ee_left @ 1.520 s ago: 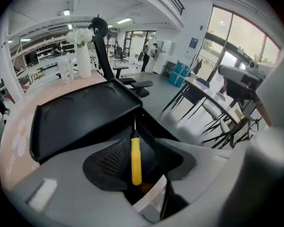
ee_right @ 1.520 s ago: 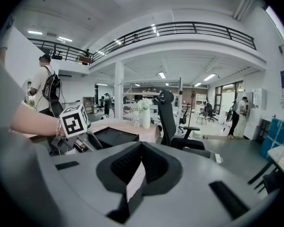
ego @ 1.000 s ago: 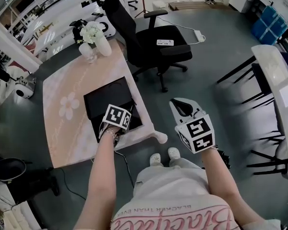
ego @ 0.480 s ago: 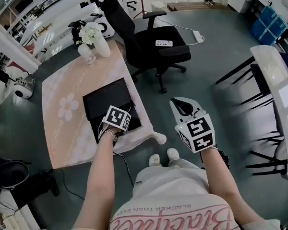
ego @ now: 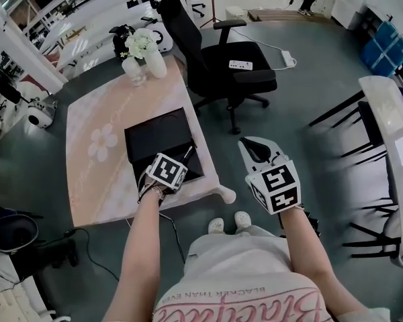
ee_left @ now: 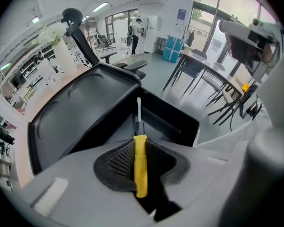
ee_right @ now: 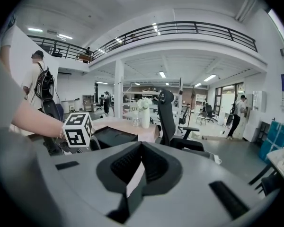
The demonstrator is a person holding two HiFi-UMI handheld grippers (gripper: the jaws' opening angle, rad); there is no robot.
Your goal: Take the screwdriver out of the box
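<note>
Screwdriver (ee_left: pixel 140 169) clamped in my left tongs (ee_left: pixel 138 144): the yellow handle lies lengthwise between the two ribbed pads (ee_left: pixel 120 157), which press on it from both sides. These jaws have just been closing on it. The thin metal shaft runs on past the jaw tips, pointing away from me. Directly beyond and below the tips lies the black box (ee_left: pixel 173 124), open, with its opened lid (ee_left: pixel 80 108) to the left of the tongs. Whether the blade tip touches the box I cannot tell. The box sits on a pink table (ego: pixel 87 180), near the edge closest to me, and the left tongs point steeply down at it. My right tongs (ee_right: pixel 139 148) are clenched on nothing, pad tips meeting. They point nearly level, off the table's edge, well to the right of the left tongs and apart from the box. Ahead of the right tongs stands a black office chair (ee_right: pixel 168 115). A white vase of flowers (ee_right: pixel 144 113) stands at the far side of the table, beyond the box.
</note>
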